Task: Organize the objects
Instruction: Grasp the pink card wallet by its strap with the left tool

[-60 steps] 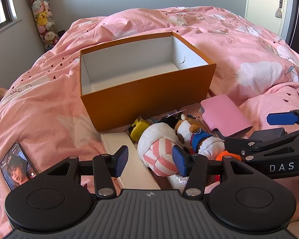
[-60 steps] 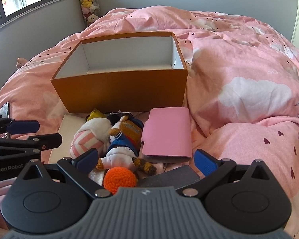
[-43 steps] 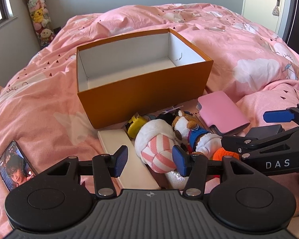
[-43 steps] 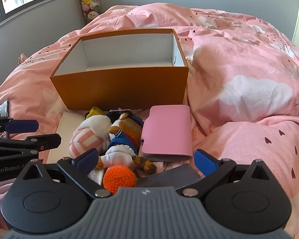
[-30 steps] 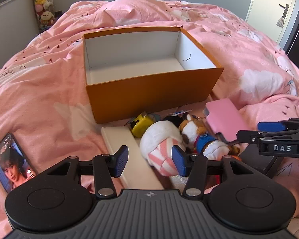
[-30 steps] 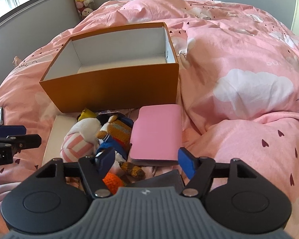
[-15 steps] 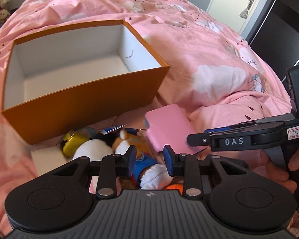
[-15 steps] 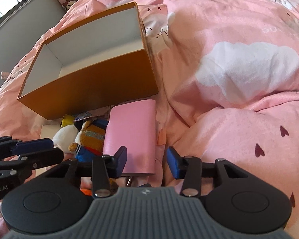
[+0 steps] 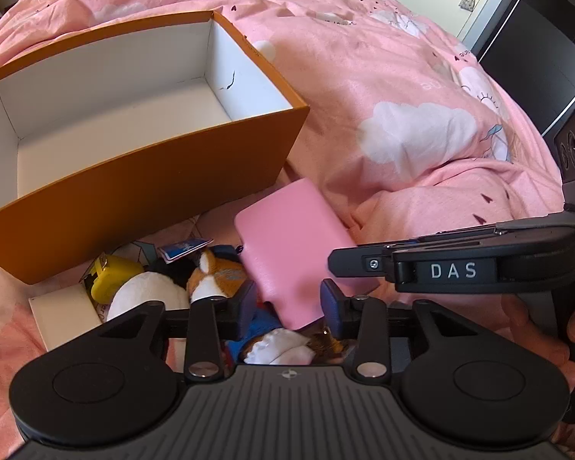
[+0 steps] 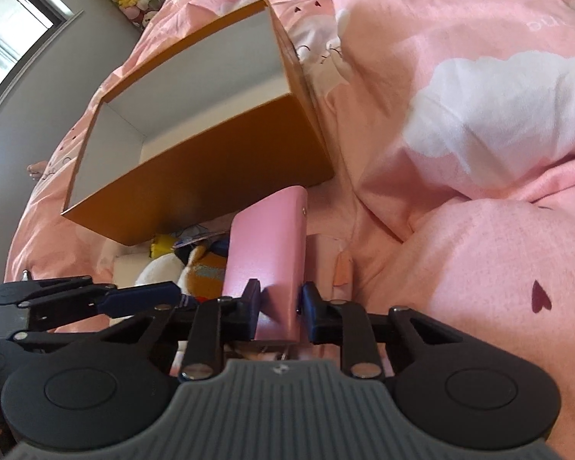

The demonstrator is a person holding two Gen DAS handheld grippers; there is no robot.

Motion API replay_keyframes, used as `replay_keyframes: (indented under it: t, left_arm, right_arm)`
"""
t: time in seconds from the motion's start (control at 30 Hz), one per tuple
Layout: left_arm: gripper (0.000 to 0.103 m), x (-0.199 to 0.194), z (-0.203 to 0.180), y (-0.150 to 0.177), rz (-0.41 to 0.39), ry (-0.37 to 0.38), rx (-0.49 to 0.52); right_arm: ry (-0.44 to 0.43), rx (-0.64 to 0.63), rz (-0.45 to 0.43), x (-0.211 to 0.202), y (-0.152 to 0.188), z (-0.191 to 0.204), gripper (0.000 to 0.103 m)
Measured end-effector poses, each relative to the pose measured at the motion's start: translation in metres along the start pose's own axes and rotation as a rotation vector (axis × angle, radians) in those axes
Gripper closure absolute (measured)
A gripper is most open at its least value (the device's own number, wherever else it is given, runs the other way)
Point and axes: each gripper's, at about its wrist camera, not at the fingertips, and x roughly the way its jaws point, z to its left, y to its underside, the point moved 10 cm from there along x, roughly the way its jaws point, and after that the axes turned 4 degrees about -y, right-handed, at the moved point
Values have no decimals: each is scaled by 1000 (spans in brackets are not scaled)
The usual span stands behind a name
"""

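An open orange box (image 9: 145, 176) with a white, empty inside stands on the pink bedding. In front of it lies a pile: a pink case (image 9: 287, 237), a white plush (image 9: 145, 295), a brown plush dog (image 9: 214, 276) and a yellow toy (image 9: 111, 276). My right gripper (image 10: 280, 304) is closing, and its pads press the near end of the pink case (image 10: 268, 237), which stands tilted on edge. My left gripper (image 9: 288, 306) hovers over the pile with its jaws opening; the case's near corner shows between its fingers without being pressed.
A flat white box (image 9: 61, 314) lies under the plush toys at the left. Rumpled pink bedding (image 9: 402, 122) rises in folds to the right of the box. A hand (image 9: 536, 337) holds the right gripper's handle. A door stands at the far right.
Both grippers swung right and dipped toward the pink case. The right jaws closed from wide onto the case, and its near end tipped up. The left jaws narrowed, then widened a little.
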Motion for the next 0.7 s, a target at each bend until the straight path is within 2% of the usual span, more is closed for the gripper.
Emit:
replay_keyframes:
  t: [0.13,0.27,0.5,0.53,0.63,0.7]
  left_arm:
    - [46,-5,-5,-3,-9,23,-2]
    - [42,-8,-9,-4,-9,39,-1]
    - [43,-1,-4,-10,-10,50,-53]
    - [44,2,-2,-10,-7,44,-63]
    - [60,9,4,-8,15,25,-91]
    - [64,8,5,-6,10,29,-93]
  right_arm:
    - [-7,-24,-30,-4,-5,10,82]
    - [-80,-11,-57,-12,-10,20,84]
    - [-203,-9,-42,-6,-12,44,85]
    - [-203,-10,-44,-5,-13,45,85]
    - [-217,-12,-43,-6,-12,48,83]
    - [-222,-8,-34,-6,-12,48,82]
